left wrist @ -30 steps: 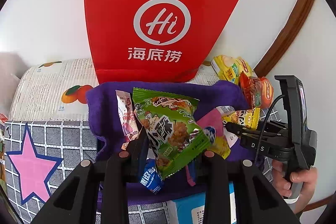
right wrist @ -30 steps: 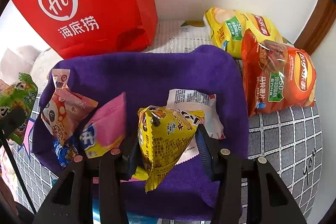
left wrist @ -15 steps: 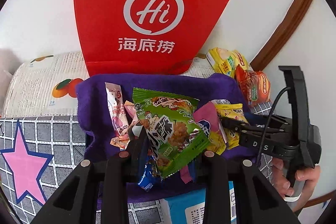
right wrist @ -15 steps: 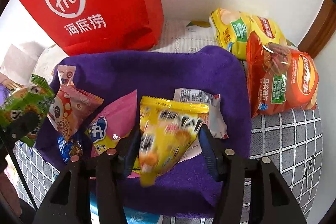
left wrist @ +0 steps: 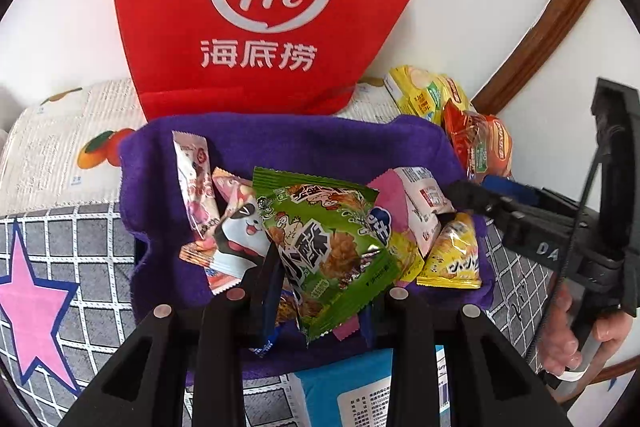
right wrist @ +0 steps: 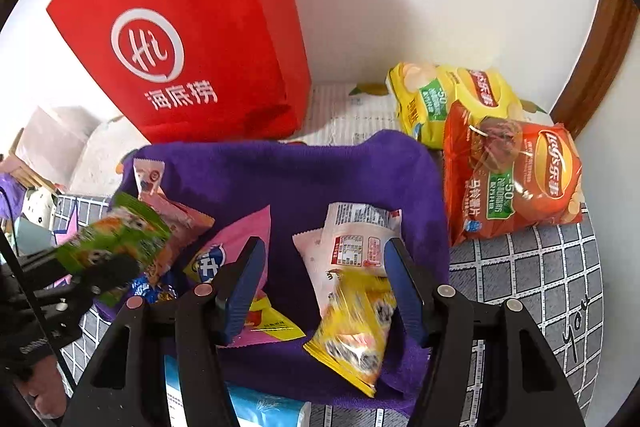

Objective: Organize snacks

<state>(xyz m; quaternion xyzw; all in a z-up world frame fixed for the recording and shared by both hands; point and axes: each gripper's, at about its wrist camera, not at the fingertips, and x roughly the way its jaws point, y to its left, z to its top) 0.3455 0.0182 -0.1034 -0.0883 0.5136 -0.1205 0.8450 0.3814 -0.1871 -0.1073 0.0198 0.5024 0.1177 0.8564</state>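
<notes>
My left gripper [left wrist: 320,291] is clamped on a crinkly green snack packet [left wrist: 326,247], glossy foil with a zigzag-cut top edge, held above the soft purple cloth-lined basket [left wrist: 280,143]. My right gripper [right wrist: 324,291] is opening: its ribbed blue pads [right wrist: 242,287] stand apart, and the shiny yellow packet [right wrist: 354,327] lies loose in the basket, blurred, against the right pad's lower edge. Flat pink and white sachets [right wrist: 352,239] lie on the fleecy lining. Behind stands a stiff red paper bag [left wrist: 272,7]; two puffy crisp bags [right wrist: 508,179] rest beside the basket.
</notes>
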